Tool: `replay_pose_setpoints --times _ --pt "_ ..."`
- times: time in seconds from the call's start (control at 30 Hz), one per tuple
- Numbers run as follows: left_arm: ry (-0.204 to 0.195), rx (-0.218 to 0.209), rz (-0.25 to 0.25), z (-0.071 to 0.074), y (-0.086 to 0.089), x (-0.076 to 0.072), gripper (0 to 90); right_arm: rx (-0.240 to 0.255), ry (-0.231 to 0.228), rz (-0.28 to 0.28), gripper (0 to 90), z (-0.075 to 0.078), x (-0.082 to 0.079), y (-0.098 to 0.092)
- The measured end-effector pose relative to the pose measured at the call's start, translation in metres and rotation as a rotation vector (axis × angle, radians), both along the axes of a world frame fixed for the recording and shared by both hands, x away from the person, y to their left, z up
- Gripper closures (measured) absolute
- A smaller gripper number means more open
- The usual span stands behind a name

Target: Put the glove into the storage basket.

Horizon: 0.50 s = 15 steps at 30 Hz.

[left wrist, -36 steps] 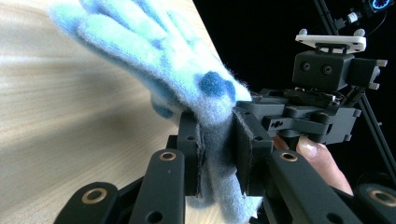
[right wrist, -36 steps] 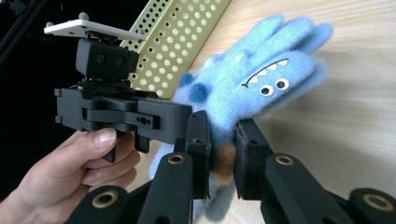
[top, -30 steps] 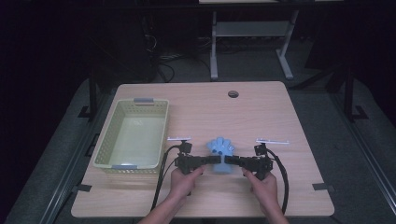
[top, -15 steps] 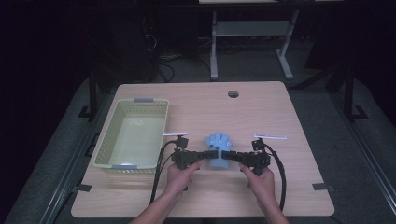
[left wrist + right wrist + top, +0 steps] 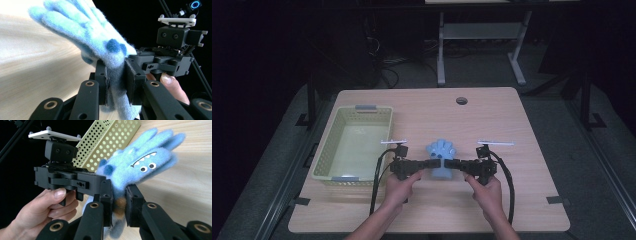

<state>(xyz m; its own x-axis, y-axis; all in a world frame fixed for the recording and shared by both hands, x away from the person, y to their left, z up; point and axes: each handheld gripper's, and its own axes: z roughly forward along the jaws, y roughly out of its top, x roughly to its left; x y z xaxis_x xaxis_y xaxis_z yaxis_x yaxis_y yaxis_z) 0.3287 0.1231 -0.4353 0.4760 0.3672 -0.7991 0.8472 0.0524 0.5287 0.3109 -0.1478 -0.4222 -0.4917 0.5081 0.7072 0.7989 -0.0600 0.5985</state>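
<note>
Both grippers are clamped on the fuzzy blue monster glove, left gripper and right gripper meeting nose to nose at lower centre. The glove's fingers stand up above the tabletop, right of the yellow-green basket.

1. The blue glove's cuff is hidden between the left claw's jaws.
2. Beside the glove, the basket is cut off by the top edge.
</note>
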Motion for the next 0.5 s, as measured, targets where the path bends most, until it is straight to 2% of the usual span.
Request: replay_pose_setpoints --times 0.23,0.5 --pt "-0.006 -0.005 0.008 0.008 0.011 0.0 73.7 0.001 0.001 0.013 78.3 0.007 0.003 0.009" --pt "-0.033 -0.014 0.026 0.022 0.026 0.0 73.8 -0.008 -0.033 0.036 78.3 0.024 0.008 0.024"
